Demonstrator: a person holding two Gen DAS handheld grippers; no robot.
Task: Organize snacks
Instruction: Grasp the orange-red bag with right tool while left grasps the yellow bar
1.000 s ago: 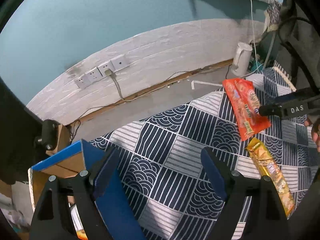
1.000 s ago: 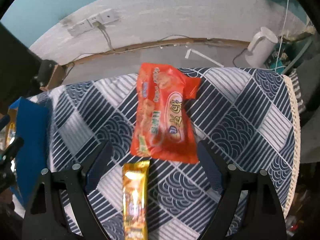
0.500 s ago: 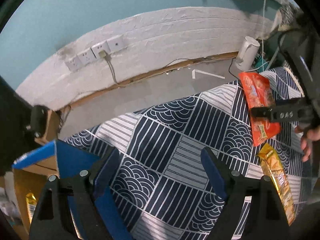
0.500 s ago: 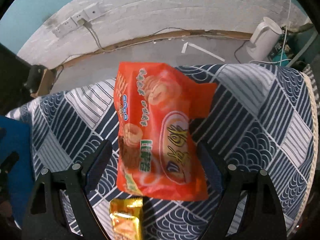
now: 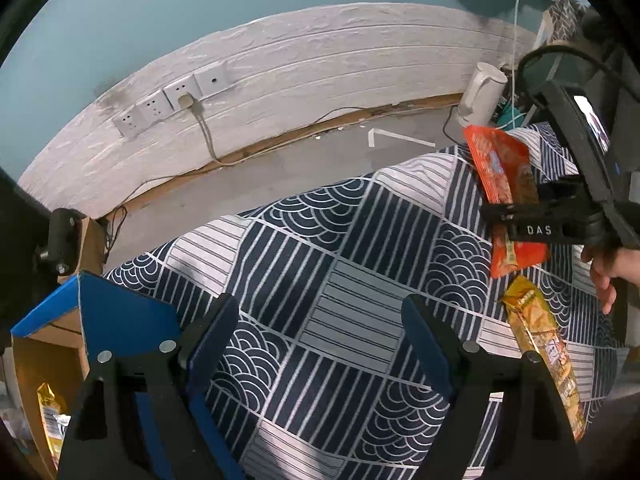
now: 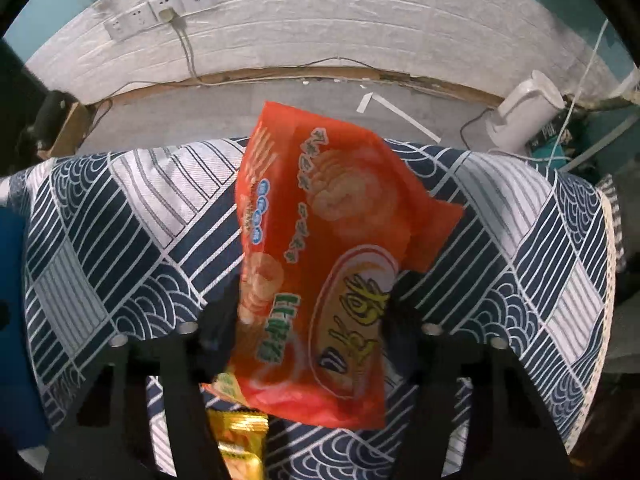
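An orange-red snack bag lies on the patterned cloth between my right gripper's fingers, which have closed in against its sides. In the left wrist view the same bag sits at the right with the right gripper across it. A yellow snack stick lies just in front of it; its end shows under the bag in the right wrist view. My left gripper is open and empty above the cloth. A blue cardboard box stands at its left.
The blue-and-white patterned cloth covers the table. A yellow packet lies inside the box. A white kettle and cables stand on the floor behind. Wall sockets are on the white brick wall.
My right gripper has moved forward over the orange-red bag and its fingers have closed in on it. The left gripper has swung slightly, bringing the box's inside into view.
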